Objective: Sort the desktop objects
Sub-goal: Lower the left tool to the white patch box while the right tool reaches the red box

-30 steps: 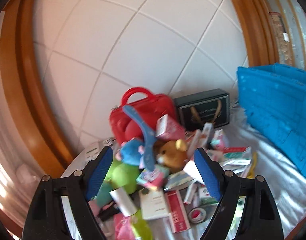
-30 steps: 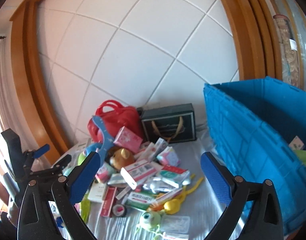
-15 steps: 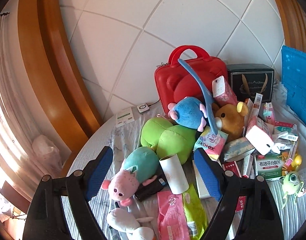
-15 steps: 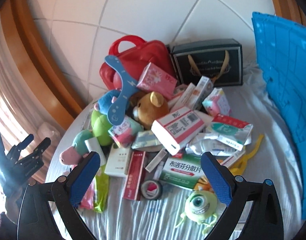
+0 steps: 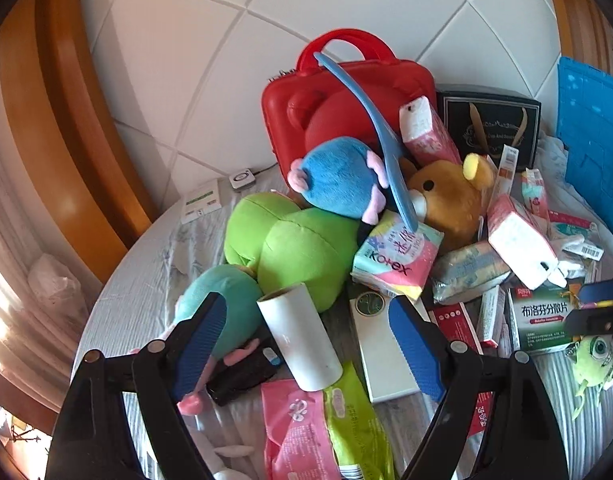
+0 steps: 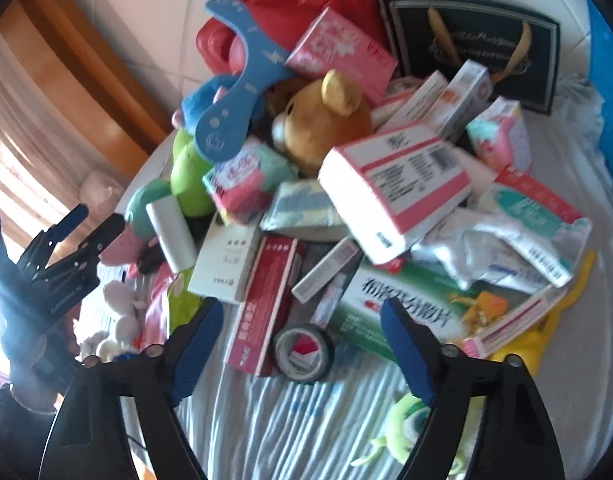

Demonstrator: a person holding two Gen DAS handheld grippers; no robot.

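A heap of toys, medicine boxes and packets lies on a round table with a striped cloth [image 5: 146, 304]. My left gripper [image 5: 306, 344] is open, low over a white roll [image 5: 298, 336], beside a teal plush [image 5: 222, 292] and a white box [image 5: 382, 356]. My right gripper [image 6: 298, 356] is open, low over a tape roll [image 6: 304, 354] and a red box [image 6: 262, 304], with a green-and-white medicine box [image 6: 390, 300] just beyond. A brown bear [image 6: 322, 120], a green plush [image 5: 290, 244] and a blue plush [image 5: 338, 178] sit mid-heap.
A red case [image 5: 346, 92] and a black gift box [image 5: 490, 120] stand at the back by the tiled wall. A blue crate [image 5: 594, 128] stands at the right. A green one-eyed toy [image 6: 410, 424] lies near the front edge. A wooden frame [image 5: 66, 120] curves at the left.
Both grippers have tilted down and moved closer to the heap. The left now hangs over the white roll, the right over the tape roll. Both stay open and empty.
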